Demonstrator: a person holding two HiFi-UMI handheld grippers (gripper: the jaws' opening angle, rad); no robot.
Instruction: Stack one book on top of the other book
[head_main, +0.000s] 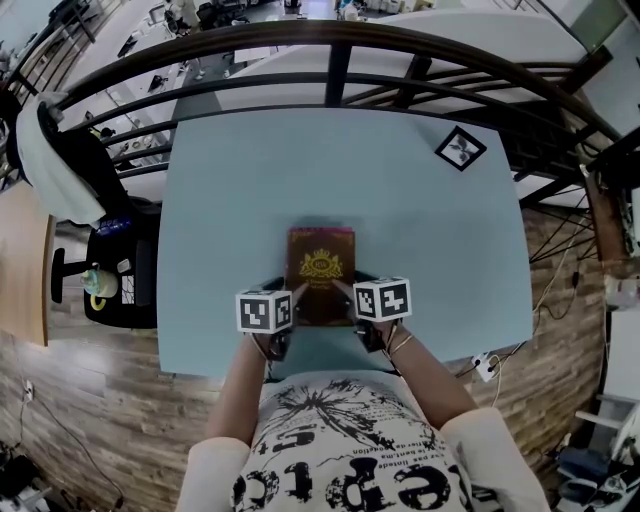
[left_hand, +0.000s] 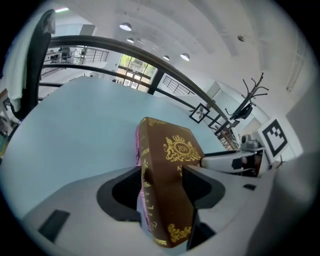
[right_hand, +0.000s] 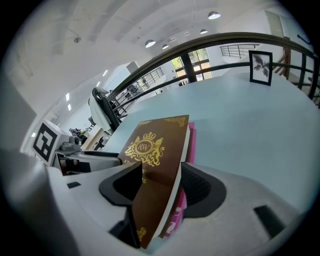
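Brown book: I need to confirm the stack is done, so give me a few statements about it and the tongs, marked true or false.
The brown book lies on the pink book. True.
Both books sit between the left tongs' jaws. True.
The right tongs are clear of the books. False: both books sit between their jaws too.
The framed picture leans on the books. False: it lies apart, near the table's far right corner.
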